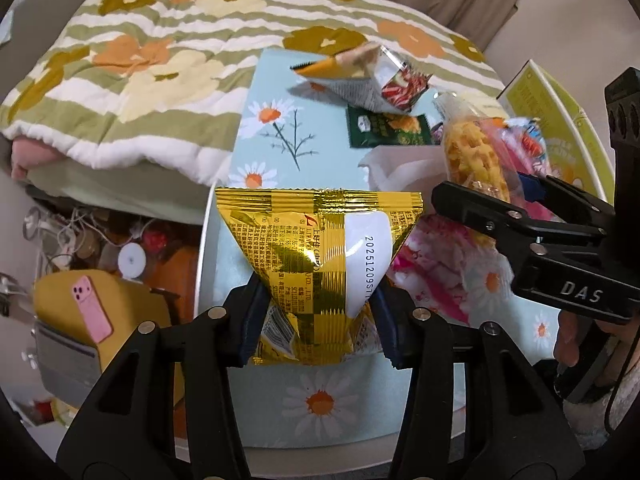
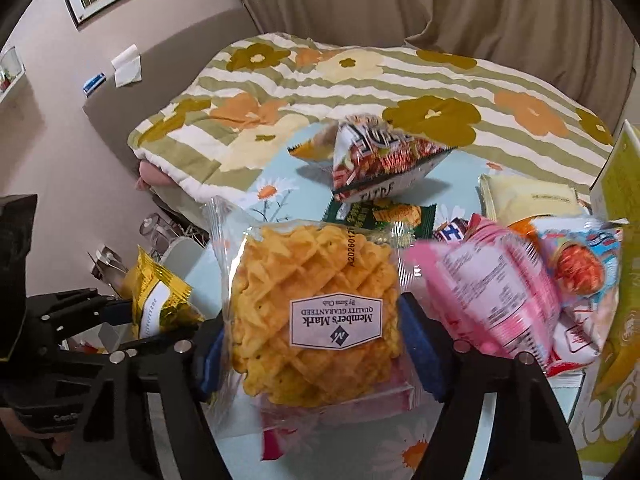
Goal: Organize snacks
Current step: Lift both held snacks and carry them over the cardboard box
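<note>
The left gripper [image 1: 316, 312] pinched a gold foil snack packet [image 1: 320, 248] low on its body, holding it above the left edge of the daisy-print table [image 1: 320, 404]. The right gripper [image 2: 316, 356] was clamped on a clear-wrapped Member's Mark waffle cookie [image 2: 316, 312], lifted over the pile of pink packets [image 2: 492, 300] near the table's right edge. Both packets were light and crushable, so a good carry probably called for gentle pressure, level travel, and clearance between the two grippers before setting either down.

The right gripper [image 2: 316, 344] clamps a clear-wrapped waffle [image 2: 316, 312]. At nine o'clock, the left gripper [image 2: 136, 324] pinches a gold packet [image 2: 156, 300]. A pink packet [image 2: 492, 288] sits at three o'clock.
</note>
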{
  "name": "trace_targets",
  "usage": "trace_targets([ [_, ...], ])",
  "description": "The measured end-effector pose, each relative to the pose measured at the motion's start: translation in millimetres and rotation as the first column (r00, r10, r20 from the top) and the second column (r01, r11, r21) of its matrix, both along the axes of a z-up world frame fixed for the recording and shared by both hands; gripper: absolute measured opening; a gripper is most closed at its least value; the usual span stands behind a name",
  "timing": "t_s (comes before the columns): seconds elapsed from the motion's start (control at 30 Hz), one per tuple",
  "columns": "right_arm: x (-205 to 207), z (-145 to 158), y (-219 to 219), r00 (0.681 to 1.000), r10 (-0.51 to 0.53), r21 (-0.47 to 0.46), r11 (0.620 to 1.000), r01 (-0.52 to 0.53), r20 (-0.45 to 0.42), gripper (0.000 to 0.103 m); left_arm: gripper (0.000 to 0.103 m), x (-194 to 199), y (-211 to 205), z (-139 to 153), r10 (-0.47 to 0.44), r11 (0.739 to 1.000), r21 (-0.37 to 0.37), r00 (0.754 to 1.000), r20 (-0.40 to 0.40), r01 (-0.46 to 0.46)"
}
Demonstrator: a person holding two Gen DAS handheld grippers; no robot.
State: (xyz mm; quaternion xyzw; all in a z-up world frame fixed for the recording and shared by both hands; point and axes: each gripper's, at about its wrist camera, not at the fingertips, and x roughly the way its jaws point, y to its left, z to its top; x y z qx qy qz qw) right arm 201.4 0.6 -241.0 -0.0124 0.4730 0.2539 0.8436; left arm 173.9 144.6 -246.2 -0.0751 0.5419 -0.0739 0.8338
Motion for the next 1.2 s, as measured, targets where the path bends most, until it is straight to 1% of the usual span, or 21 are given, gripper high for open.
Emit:
trace_targets([
  [0.13,-4.2,21.1,-0.5,1.000,-0.010,0.050,0.999,0.010,0.000,0.071,0.044,-2.8,4.4,21.0,0.001,1.000,-0.018,0.999,0.039,0.000],
  [0.23,-9.5,41.2,-1.1,0.999,-0.032,0.095,0.995,0.031,0.004,0.071,0.043,-3.9,5.9,42.9,-0.008,0.999,-0.030,0.997,0.079,0.010],
  [0.37,-16.6,72.1,-6.6,0.998,-0.060,0.127,0.990,0.055,0.036,0.071,0.043,-0.6,6.8,71.2,-0.028,0.998,-0.046,0.990,0.137,0.035],
  [0.5,-21.0,105.0,-20.7,0.991,-0.103,0.159,0.983,0.090,0.080,0.071,0.043,8.3,0.5,104.2,-0.065,0.995,-0.060,0.976,0.207,0.078],
  [0.63,-24.7,136.5,-51.8,0.978,-0.159,0.194,0.972,0.132,0.132,0.071,0.043,20.8,-22.1,136.4,-0.104,0.991,-0.054,0.958,0.267,0.123],
  [0.77,-28.0,155.5,-91.0,0.964,-0.204,0.212,0.963,0.166,0.171,0.071,0.043,32.9,-58.6,164.6,-0.145,0.985,-0.039,0.936,0.321,0.166],
  [0.9,-28.6,171.3,-148.5,0.948,-0.240,0.214,0.957,0.195,0.210,0.071,0.043,45.6,-115.7,187.1,-0.182,0.978,-0.028,0.911,0.369,0.207],
  [1.03,-24.0,178.6,-206.9,0.938,-0.258,0.188,0.958,0.217,0.231,0.071,0.043,60.9,-184.4,196.3,-0.203,0.971,-0.035,0.899,0.389,0.235],
  [1.2,-17.3,179.9,-286.3,0.927,-0.296,0.167,0.950,0.262,0.230,0.071,0.043,83.5,-272.4,192.8,-0.227,0.960,-0.071,0.899,0.375,0.272],
])
